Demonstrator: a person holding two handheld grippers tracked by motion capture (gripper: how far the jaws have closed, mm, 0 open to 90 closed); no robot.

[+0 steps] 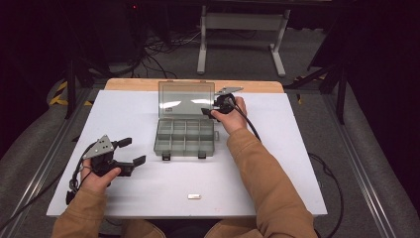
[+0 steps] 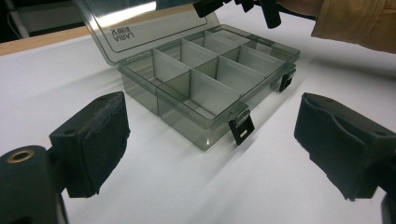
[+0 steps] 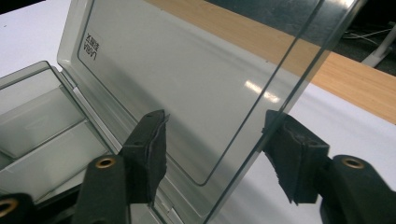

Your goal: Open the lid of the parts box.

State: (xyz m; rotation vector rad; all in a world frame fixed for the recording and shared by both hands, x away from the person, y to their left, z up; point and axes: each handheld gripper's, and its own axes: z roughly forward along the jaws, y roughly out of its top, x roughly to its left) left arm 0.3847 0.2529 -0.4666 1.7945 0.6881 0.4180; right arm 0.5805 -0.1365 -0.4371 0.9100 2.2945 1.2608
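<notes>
I have the compartment box [image 1: 184,136] sitting near the middle of the white tabletop [image 1: 277,168], its smoky clear lid [image 1: 186,99] standing open and upright at the box's 12 o'clock edge. My right gripper [image 1: 214,110] is at the lid's 3 o'clock side edge. In the right gripper view the lid edge [image 3: 261,116] runs between the two fingers [image 3: 152,149], but neither pad presses on it: there is a gap on both sides, so the fingers are released, straddling the edge without grasping it. My left gripper [image 1: 130,151] rests low at about 8 o'clock from the box, well apart from it, fingers [image 2: 93,140] spread wide with nothing between them. In its view the box lies ahead, its two black latches [image 2: 241,128] facing me. A small white piece [image 1: 194,197] lies on the tabletop at 6 o'clock from the box.
</notes>
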